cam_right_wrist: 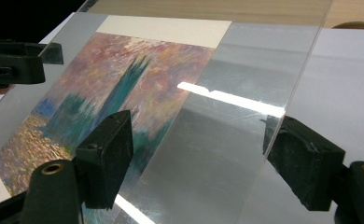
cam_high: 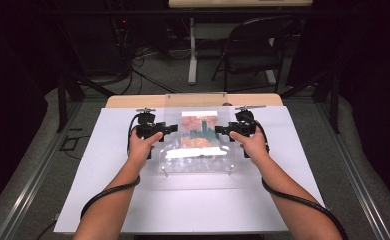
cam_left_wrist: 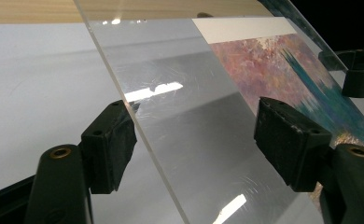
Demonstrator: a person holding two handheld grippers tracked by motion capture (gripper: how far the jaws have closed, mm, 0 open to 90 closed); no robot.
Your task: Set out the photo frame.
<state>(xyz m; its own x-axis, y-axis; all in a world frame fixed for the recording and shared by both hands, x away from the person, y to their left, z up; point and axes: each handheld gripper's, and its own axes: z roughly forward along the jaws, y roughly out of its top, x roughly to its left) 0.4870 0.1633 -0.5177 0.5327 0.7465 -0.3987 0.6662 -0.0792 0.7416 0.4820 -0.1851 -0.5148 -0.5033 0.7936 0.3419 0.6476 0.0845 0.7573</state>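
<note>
High view: clear sheet (cam_high: 198, 150) edges faint

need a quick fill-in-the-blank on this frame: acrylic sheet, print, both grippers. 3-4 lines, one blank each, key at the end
1. The clear acrylic sheet lies over a painted ____.
2. The left gripper has its jaws ____, one on either side of the sheet's edge.
3. The right gripper straddles the sheet's opposite ____.
4. The print sits on a ____ table mat.

Missing words: print; open; edge; white
</note>
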